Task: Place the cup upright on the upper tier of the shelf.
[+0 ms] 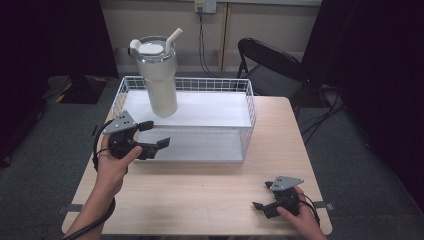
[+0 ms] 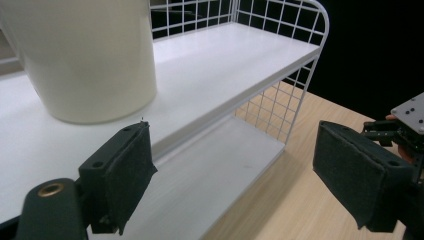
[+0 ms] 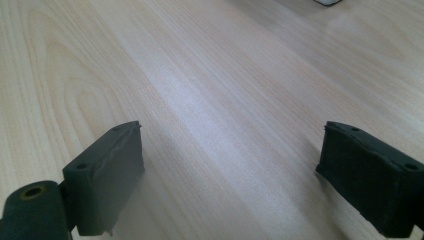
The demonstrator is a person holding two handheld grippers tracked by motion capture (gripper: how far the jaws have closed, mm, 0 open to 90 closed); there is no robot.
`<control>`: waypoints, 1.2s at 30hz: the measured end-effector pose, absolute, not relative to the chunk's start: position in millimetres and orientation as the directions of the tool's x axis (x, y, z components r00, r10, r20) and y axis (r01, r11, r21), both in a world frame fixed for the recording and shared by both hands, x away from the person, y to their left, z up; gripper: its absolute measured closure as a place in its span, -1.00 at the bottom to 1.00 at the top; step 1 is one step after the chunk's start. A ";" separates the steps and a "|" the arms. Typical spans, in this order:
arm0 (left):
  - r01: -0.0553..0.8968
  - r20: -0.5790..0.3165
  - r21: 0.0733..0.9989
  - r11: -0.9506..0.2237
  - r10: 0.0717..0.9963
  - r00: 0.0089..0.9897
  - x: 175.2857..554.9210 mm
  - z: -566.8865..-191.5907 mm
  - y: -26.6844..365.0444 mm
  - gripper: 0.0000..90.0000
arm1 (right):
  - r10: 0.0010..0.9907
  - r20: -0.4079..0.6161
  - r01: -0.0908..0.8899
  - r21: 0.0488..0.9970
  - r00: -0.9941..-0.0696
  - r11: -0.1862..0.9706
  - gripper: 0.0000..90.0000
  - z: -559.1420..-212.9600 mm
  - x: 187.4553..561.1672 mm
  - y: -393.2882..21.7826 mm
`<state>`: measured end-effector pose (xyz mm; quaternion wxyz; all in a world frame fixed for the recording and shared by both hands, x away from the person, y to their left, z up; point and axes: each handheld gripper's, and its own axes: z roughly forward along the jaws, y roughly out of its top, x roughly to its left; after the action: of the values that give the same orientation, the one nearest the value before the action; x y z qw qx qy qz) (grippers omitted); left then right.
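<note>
Left gripper (image 1: 153,134), jaws spread and holding nothing, hovers at the front left of the white wire basket (image 1: 248,117). One cream steel tumbler with lid and straw (image 1: 159,75) stands on the basket's raised white shelf (image 2: 225,65), just beyond the jaws. Right gripper (image 1: 263,196), likewise released, rests low on the pale wooden table (image 1: 210,190). One black folding chair (image 1: 270,67) stands behind, on grey carpet. No legible writing.

No readable text anywhere — checked the tumbler (image 1: 157,75), the wire rack (image 1: 248,107), the table (image 1: 210,190) — zero labels, brands or numbers.
</note>
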<state>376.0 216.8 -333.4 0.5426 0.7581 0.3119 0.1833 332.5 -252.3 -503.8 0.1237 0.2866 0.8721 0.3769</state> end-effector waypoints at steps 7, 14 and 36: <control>0.293 -0.076 0.929 -0.224 0.661 0.746 370.9 -356.0 213.2 -0.65 | 0.593 0.000 0.406 0.729 -0.805 0.552 -0.78 -503.8 332.6 -252.3; 0.324 -0.101 0.919 -0.224 0.660 0.744 368.7 -379.5 212.6 -0.64 | 0.593 0.000 0.407 0.728 -0.805 0.552 -0.78 -503.8 332.5 -252.3; 0.369 -0.146 0.900 -0.232 0.638 0.756 362.8 -436.5 211.5 -0.63 | 0.593 0.000 0.406 0.728 -0.805 0.552 -0.78 -503.9 332.5 -252.3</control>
<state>362.8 211.5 -436.5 0.5277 0.7744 0.3251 0.1273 332.5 -252.3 -503.9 0.1237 0.2865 0.8721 0.3770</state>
